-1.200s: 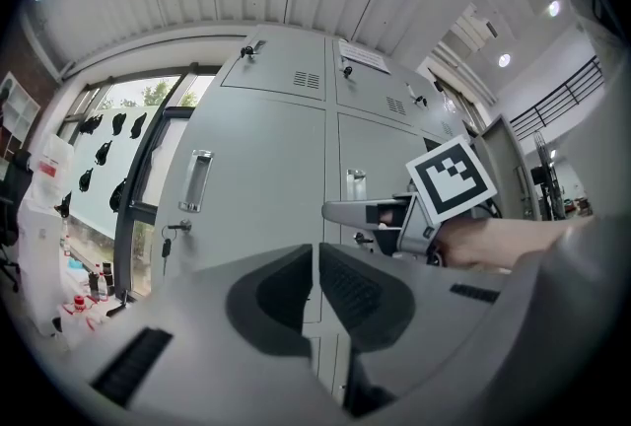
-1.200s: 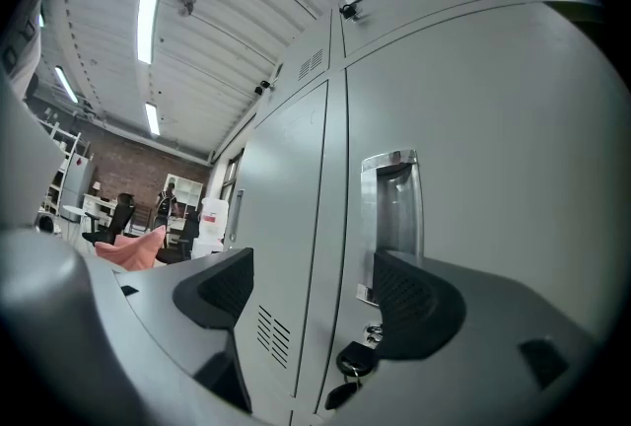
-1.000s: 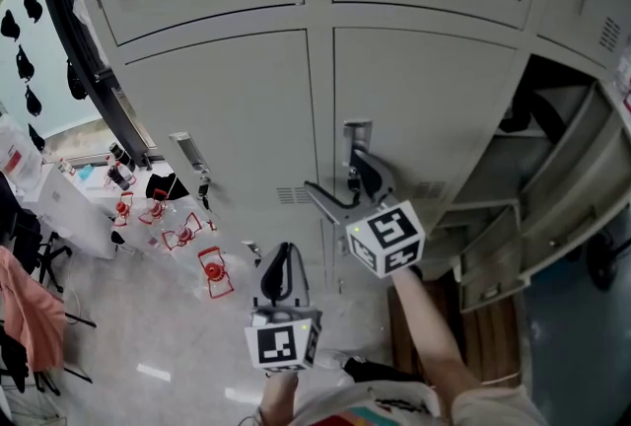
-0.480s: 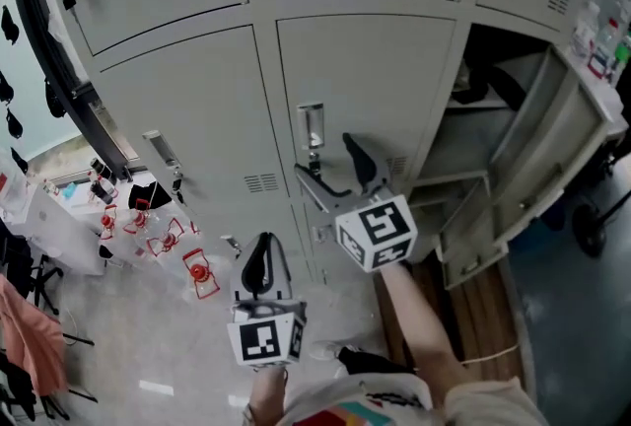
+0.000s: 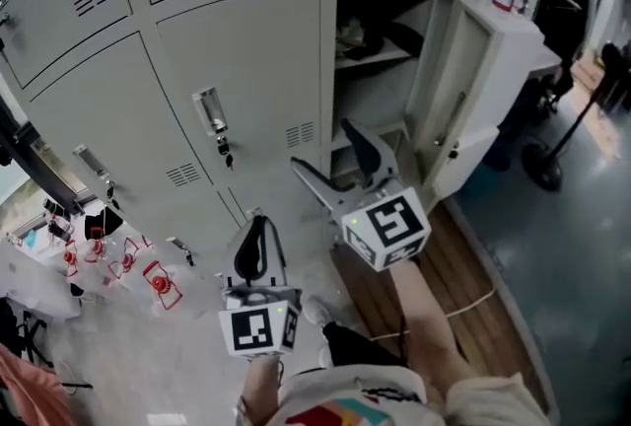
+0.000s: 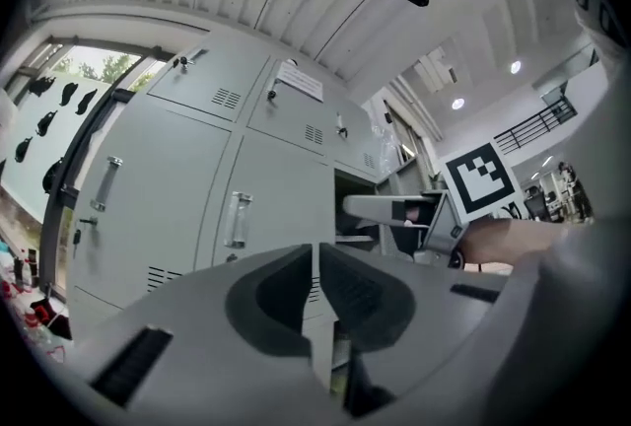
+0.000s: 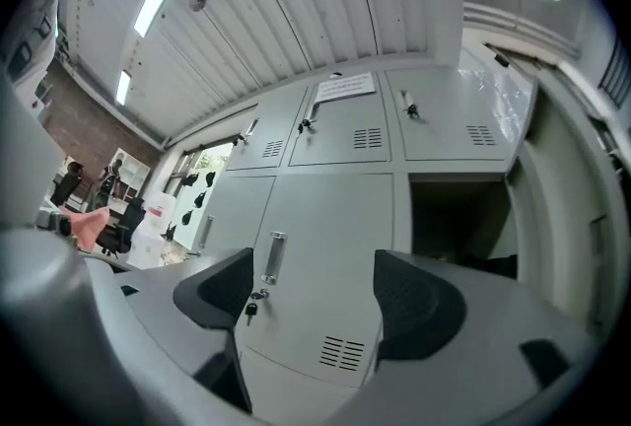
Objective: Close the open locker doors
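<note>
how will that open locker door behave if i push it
The open grey metal locker door looks like thin sheet steel, so probably stiff yet light. Attached along one edge, it should swing shut, and may bounce back.

The pale grey locker door point(image 5: 471, 84) stands wide open, swung out to the right of the right gripper point(image 5: 321, 146) jaws. Its dark compartment point(image 5: 380, 15) gapes just beyond them, with a shelf inside.

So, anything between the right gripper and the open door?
Nothing visible. The right gripper, jaws apart, hangs in front of the open compartment. The door stands to its right, with only air between them.
</note>
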`<state>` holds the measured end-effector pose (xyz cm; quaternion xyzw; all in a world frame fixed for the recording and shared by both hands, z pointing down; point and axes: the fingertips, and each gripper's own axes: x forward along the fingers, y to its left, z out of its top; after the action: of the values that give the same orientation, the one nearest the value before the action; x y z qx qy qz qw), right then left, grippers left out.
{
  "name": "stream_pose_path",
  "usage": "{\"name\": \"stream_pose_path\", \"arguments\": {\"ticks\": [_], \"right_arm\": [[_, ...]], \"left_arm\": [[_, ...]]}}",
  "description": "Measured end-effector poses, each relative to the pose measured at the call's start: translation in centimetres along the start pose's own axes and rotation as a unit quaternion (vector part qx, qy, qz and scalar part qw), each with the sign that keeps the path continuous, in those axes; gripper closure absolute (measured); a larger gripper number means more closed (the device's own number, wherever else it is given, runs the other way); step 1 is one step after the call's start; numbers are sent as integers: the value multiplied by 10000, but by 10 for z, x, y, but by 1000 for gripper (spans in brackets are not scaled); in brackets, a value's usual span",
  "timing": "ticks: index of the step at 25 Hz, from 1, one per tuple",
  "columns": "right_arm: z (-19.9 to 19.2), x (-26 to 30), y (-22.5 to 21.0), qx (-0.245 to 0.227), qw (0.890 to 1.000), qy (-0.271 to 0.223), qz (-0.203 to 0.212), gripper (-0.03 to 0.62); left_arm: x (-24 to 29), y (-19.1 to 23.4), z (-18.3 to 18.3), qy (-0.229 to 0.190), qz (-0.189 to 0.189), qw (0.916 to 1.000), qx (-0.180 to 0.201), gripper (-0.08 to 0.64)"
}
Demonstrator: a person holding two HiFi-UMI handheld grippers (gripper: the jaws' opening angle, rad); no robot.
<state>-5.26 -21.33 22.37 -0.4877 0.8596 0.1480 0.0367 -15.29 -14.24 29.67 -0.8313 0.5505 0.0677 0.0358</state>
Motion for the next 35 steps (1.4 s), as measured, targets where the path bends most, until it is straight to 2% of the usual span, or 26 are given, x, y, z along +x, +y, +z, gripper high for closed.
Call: {"name": "stream_pose_path", "arguments": {"ticks": [5,10,14,20,23,27,35], "right_arm": [[10,-47,-52,-157,9987,5,-494,236],[14,-76,-92,-336,9941,115,-1025,236],[15,-116,-149,-524,9883,188,-1422,238],[1,-150,-194,-269,9820,301,-1843,238],[-12,-157,-203,-117,9822,399,-1834,236],[-24,-156,-202,51,9879,555,-1450,236],[-31,-136,-206,396,9932,527,-961,238]], "left_arm": [[22,-51,3,-4,-528,9986,8,552],[47,-71,12,-126,-928,9956,-14,552],[83,-119,14,-214,-1226,9922,-110,552],[107,-164,4,-181,-1555,9872,-322,552],[115,-184,-1,-125,-1756,9837,-359,552],[124,-203,-4,-84,-1935,9805,-333,552],[137,-203,-10,-15,-1946,9805,-278,552]]}}
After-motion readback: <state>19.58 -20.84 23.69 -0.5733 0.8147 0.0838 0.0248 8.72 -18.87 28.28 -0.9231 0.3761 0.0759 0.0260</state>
